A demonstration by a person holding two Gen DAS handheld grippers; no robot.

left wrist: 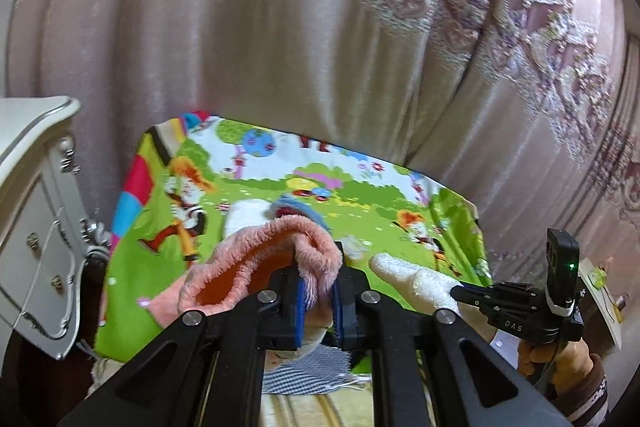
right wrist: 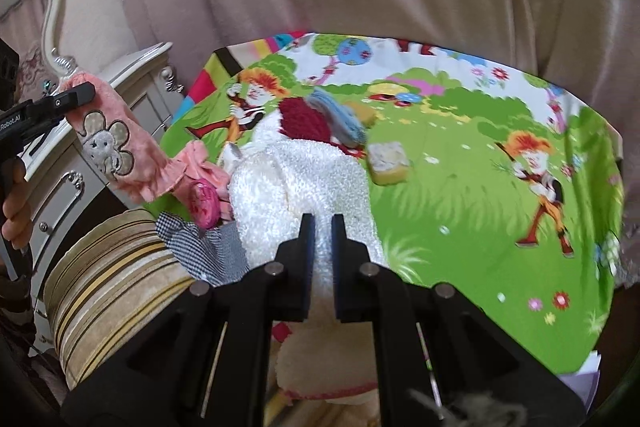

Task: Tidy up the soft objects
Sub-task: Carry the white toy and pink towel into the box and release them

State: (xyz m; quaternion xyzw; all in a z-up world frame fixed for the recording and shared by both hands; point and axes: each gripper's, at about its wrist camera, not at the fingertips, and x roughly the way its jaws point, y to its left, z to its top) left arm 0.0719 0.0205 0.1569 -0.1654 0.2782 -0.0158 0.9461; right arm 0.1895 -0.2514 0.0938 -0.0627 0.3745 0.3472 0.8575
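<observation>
My left gripper (left wrist: pixel 317 301) is shut on the cuff of a fluffy pink sock (left wrist: pixel 256 263), held above the cartoon-print mat (left wrist: pixel 360 203). In the right wrist view the same pink sock (right wrist: pixel 116 147), with a grey flower patch, hangs from the left gripper (right wrist: pixel 76 95). My right gripper (right wrist: pixel 320 227) is shut on a fuzzy white sock (right wrist: pixel 304 171); it also shows in the left wrist view (left wrist: pixel 416 279). A red, white and blue knit piece (right wrist: pixel 320 119), a yellow sponge (right wrist: pixel 390 159) and a round pink item (right wrist: pixel 202 203) lie on the mat (right wrist: pixel 460 187).
A white ornate nightstand (left wrist: pixel 36 207) stands at the left. A striped cushion (right wrist: pixel 112 287) and a checked cloth (right wrist: pixel 208 251) lie at the mat's near left edge. A beige patterned curtain (left wrist: pixel 320 27) hangs behind the mat.
</observation>
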